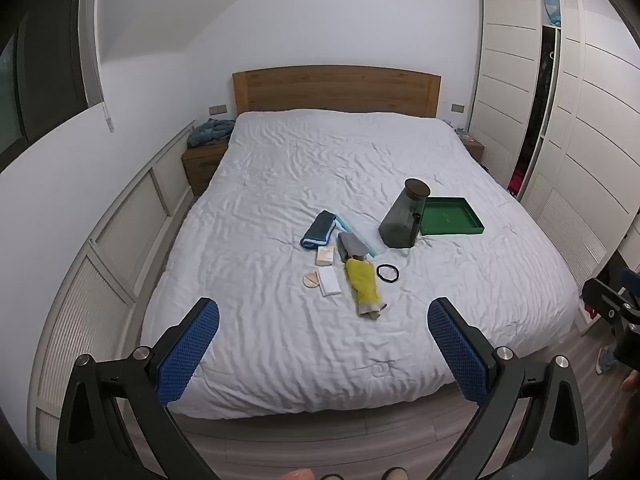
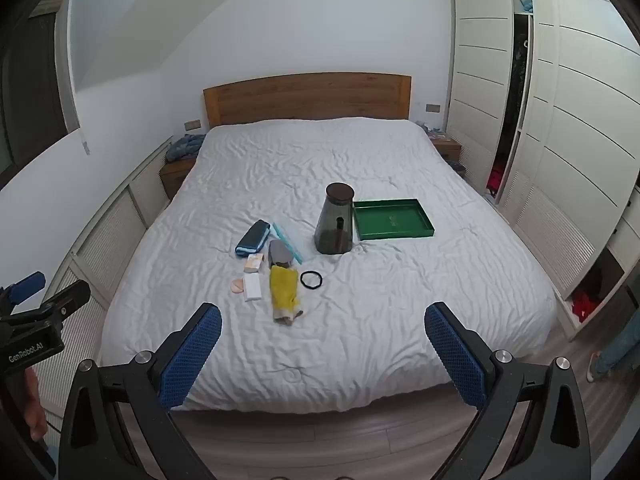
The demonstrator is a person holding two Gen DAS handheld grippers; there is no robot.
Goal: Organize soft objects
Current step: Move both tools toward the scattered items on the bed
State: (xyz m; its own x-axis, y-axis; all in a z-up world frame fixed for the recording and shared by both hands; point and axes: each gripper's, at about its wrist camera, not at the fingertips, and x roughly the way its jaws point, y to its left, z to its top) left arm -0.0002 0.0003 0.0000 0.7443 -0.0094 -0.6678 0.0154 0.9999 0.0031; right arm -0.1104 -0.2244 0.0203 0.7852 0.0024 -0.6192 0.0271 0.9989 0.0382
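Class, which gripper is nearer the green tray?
Right, by a small margin. The right gripper hangs nearer the green tray's side; the left gripper hangs further left. Both are off the bed.

We are seeing black arms with round silver screws on our left hand-held gripper (image 1: 323, 344) and right hand-held gripper (image 2: 323, 348). Their bumpy blue pads (image 1: 188, 354) are showing, and white letters are reading "GenRobot.AI".

- white wrinkled bed cover (image 1: 320, 184)
- green rectangular tray (image 1: 452, 218)
- smoky grey jar (image 1: 400, 220), brown lid
- yellow cloth (image 1: 362, 280)
- black hair tie (image 1: 388, 272)
- blue textured gripper pads (image 1: 188, 352)
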